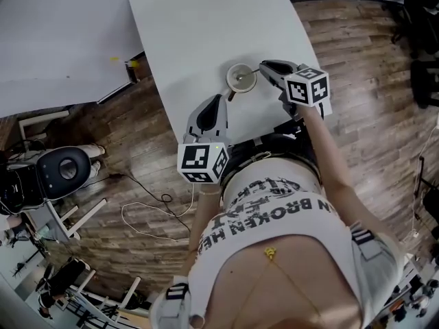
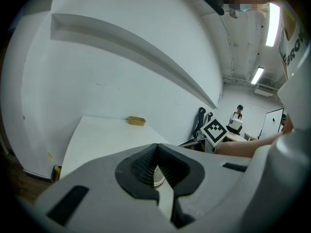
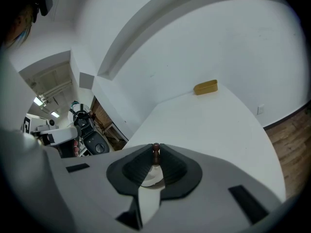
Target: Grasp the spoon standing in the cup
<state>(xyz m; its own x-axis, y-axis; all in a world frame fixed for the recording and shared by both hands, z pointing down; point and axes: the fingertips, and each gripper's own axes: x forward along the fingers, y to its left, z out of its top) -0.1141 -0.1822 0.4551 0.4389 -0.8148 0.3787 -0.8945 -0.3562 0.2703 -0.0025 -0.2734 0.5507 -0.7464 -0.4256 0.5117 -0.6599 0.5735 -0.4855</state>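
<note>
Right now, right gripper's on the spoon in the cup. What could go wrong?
1. The right gripper pinches the spoon only by the tip of its brown handle, so it could slip or swing in the grip.
2. A slanted pull could drag the spoon against the cup and tip it; I can't tell whether the left gripper beside it, jaws together, steadies it.

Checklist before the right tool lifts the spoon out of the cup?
1. Right tool gripping spoon: ok, jaws pinch the handle near its top.
2. Spoon upright: ok, handle runs straight down toward the cup.
3. Cup upright on table: ok.
4. Left tool steadying cup: cannot tell; jaws look together at the cup's edge, any hold on it unclear.
</note>
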